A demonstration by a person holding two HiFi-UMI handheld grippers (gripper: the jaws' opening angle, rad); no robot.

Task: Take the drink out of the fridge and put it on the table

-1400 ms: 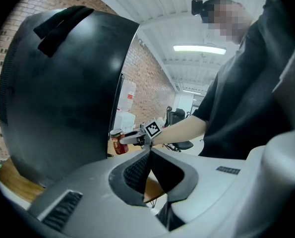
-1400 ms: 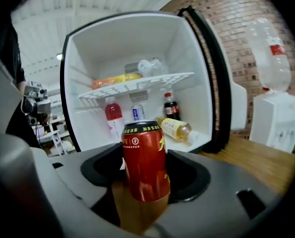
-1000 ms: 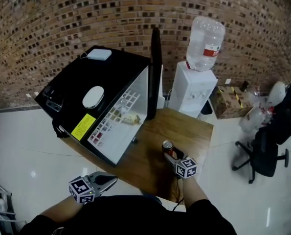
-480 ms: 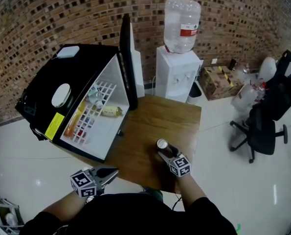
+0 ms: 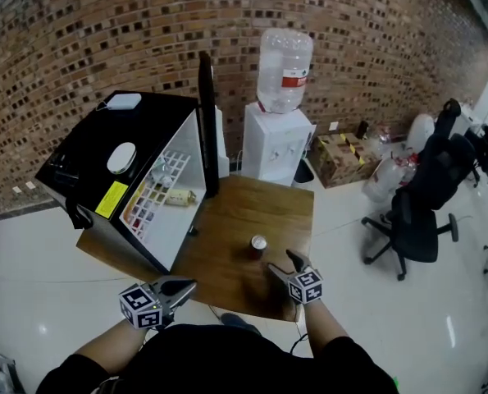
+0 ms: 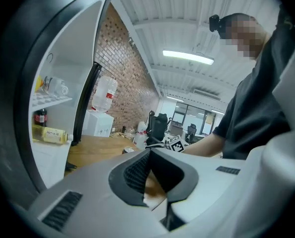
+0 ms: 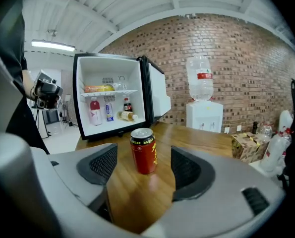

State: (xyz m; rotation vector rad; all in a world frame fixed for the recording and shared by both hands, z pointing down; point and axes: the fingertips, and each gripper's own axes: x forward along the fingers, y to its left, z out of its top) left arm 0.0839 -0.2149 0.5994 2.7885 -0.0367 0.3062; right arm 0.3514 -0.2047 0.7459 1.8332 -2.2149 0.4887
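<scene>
Drink can (image 7: 144,152) sits upright on the wooden table (image 5: 252,212), out of the fridge, at roughly 11 o'clock from the right gripper (image 5: 283,264). That gripper's jaws have just been opening and stand wide apart, with the can just ahead of the gap and untouched. Left gripper (image 5: 186,286) hangs by the table's near edge, about 8 o'clock from the can, jaws together on nothing. Fridge (image 5: 88,150) stands open at 10 o'clock with bottles (image 7: 107,108) inside. Water dispenser (image 5: 272,142) is behind at 12.
</scene>
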